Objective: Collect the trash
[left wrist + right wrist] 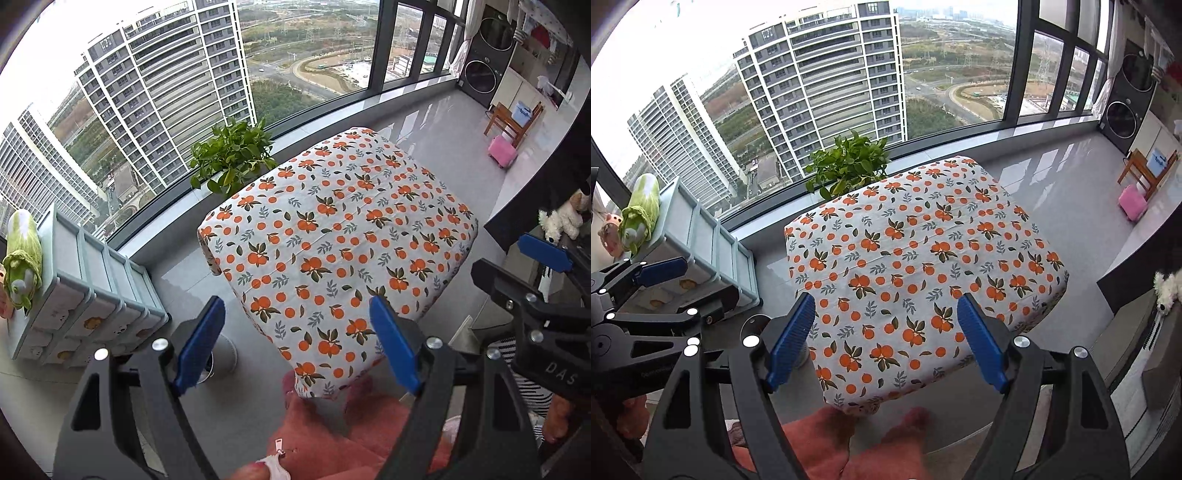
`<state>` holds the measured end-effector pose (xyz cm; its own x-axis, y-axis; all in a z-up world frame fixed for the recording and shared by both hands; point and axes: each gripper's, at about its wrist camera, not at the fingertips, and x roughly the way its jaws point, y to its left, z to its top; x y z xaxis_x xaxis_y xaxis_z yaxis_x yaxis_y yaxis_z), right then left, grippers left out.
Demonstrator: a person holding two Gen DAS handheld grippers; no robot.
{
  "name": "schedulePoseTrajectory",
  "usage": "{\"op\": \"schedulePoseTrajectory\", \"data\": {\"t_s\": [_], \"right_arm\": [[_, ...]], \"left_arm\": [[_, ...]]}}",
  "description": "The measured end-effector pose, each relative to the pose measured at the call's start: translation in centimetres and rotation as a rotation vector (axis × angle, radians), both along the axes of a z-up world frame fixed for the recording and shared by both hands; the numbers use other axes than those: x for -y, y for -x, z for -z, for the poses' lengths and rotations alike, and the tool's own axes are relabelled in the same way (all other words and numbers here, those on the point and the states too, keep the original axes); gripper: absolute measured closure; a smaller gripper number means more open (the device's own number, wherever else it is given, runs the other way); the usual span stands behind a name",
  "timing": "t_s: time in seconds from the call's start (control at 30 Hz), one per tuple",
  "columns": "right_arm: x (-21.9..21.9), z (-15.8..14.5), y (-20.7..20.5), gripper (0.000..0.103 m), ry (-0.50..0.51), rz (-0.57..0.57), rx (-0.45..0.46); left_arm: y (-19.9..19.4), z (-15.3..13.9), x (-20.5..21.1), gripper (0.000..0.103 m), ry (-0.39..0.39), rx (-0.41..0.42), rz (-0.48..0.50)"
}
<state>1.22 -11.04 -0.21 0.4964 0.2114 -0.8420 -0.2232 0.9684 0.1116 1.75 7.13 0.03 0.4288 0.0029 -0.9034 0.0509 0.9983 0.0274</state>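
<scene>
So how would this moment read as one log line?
left gripper: open, empty | right gripper: open, empty | table: no trash visible on cloth

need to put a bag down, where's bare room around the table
The tablecloth top is bare all over. Open floor runs right of the table toward the chair. It is tighter on the left, between the drawers, plant and table.

**Oranges on white, blue on black**

The tablecloth (pixel 332 236) shows a white ground scattered with orange fruit and dark green leaves. At eleven o'clock from it, the plant (pixel 232 155) glows green. At nine o'clock, pale blue drawers (pixel 92 280). At two o'clock, a pink stool (pixel 501 151). Left gripper (pixel 295 343) and right gripper (pixel 886 339): blue pads, black arms. Coral-pink sleeves (pixel 879 443) at six o'clock.
</scene>
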Motion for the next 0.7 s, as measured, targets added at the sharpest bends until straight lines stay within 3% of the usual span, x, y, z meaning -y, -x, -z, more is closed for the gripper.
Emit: {"op": "schedulePoseTrajectory", "data": {"t_s": [0.17,0.4,0.7], "right_arm": [[0.2,-1.1,0.2,0.026,0.000,0.051,0.000],[-0.5,-2.4,0.4,0.026,0.015,0.112,0.016],[-0.6,-3.8,0.9,0.025,0.030,0.140,0.016]], "left_arm": [[-0.8,-0.4,0.4,0.021,-0.007,-0.018,0.063],[-1.4,-2.3,0.3,0.018,-0.032,0.019,0.135],[-2.2,-4.2,-0.1,0.018,-0.035,0.029,0.162]]}}
